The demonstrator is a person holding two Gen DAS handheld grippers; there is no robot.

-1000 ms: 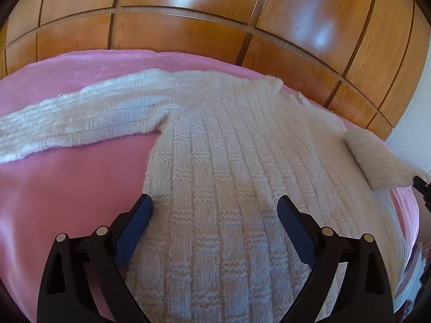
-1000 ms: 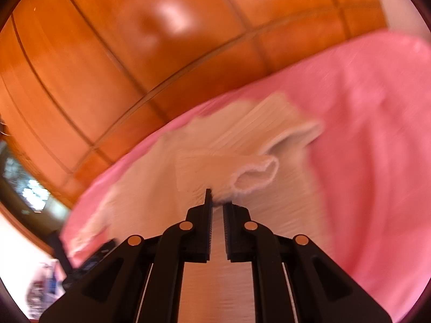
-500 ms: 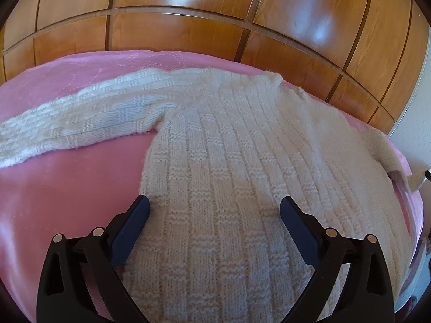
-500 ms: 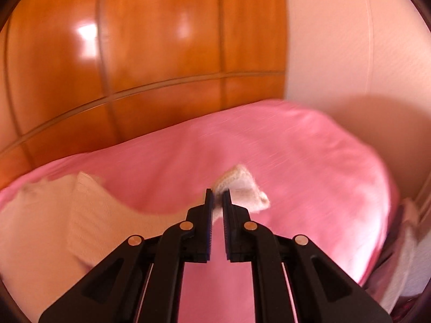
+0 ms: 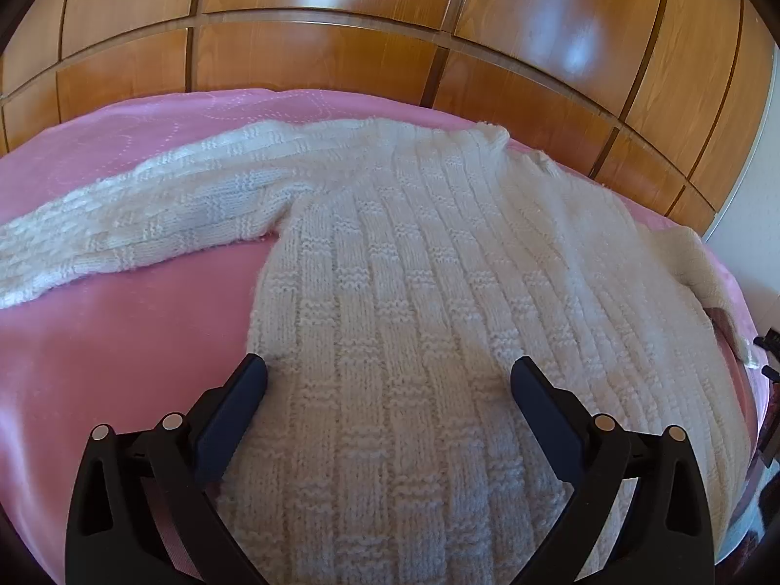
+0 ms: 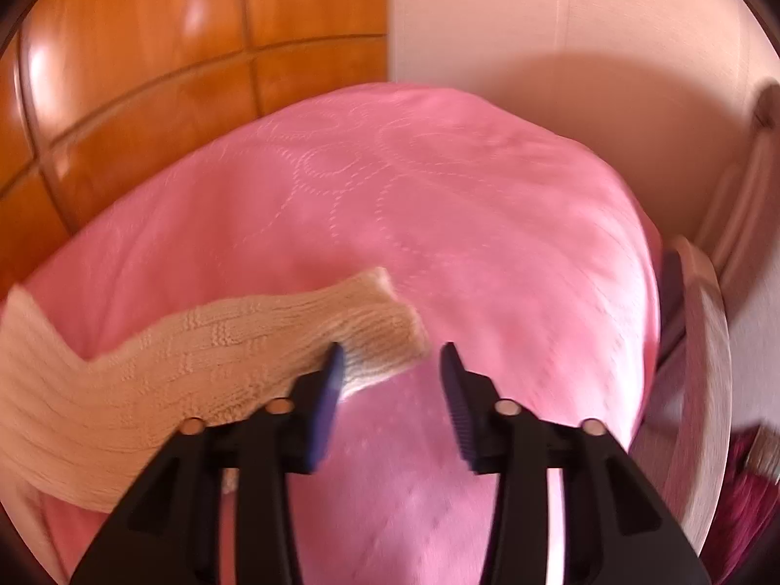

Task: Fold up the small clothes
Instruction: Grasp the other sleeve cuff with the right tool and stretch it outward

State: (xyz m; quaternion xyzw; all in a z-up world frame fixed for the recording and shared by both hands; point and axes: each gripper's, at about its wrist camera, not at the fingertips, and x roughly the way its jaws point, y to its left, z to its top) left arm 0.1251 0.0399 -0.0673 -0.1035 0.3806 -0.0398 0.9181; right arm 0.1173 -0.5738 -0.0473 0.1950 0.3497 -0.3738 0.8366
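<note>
Since a second ago, the right-hand sleeve [image 6: 234,356] of the white knit sweater [image 5: 438,292] has been carried off the sweater's body, where it lay folded over, and stretched out across the pink bedspread [image 6: 438,204] toward its right edge. The right gripper [image 6: 390,365], then clamped on the cuff, has just been opening; its jaws now stand apart with nothing between them. The cuff lies flat on the spread, and the gripper's left finger [image 6: 331,375] overlaps its near edge in the blurred right wrist view, so whether they touch cannot be told.

Going left to right in the left wrist view: the other sleeve [image 5: 146,224] lies spread toward the bedspread's left edge, running from the shoulder to beyond the frame. The sweater's body fills the middle of the bedspread [image 5: 97,341], its neckline toward the far edge by the wooden panelling [image 5: 390,48], its hem nearest the camera. The left gripper [image 5: 390,380] hovers over the lower body with jaws spread wide, holding nothing; its left finger sits at the sweater's side edge, its right finger over the knit. Its jaws have opened slightly further over the last second. Toward the right edge the sweater's shoulder runs into the outstretched sleeve, which drops out of sight over the bedspread's curve.

Beyond the bedspread's right edge, the right wrist view shows a pale wall [image 6: 560,39].
</note>
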